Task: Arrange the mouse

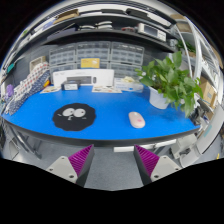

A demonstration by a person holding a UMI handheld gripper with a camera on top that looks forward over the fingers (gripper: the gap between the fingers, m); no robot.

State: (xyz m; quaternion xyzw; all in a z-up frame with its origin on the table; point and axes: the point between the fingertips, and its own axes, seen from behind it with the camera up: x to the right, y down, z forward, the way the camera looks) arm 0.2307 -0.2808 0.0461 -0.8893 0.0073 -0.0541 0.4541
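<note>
Lying pale on blue table (40, 112): mouse (136, 120), fingers (82, 157) apart.

One mouse (136, 120), one plant (172, 82)

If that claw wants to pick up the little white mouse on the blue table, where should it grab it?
Probably across the mouse's narrow middle, one finger on each long side, coming down from above. It lies flat on the blue table with bare surface around it, and its long axis points roughly away from the open claw, so little turning seems needed.
</note>
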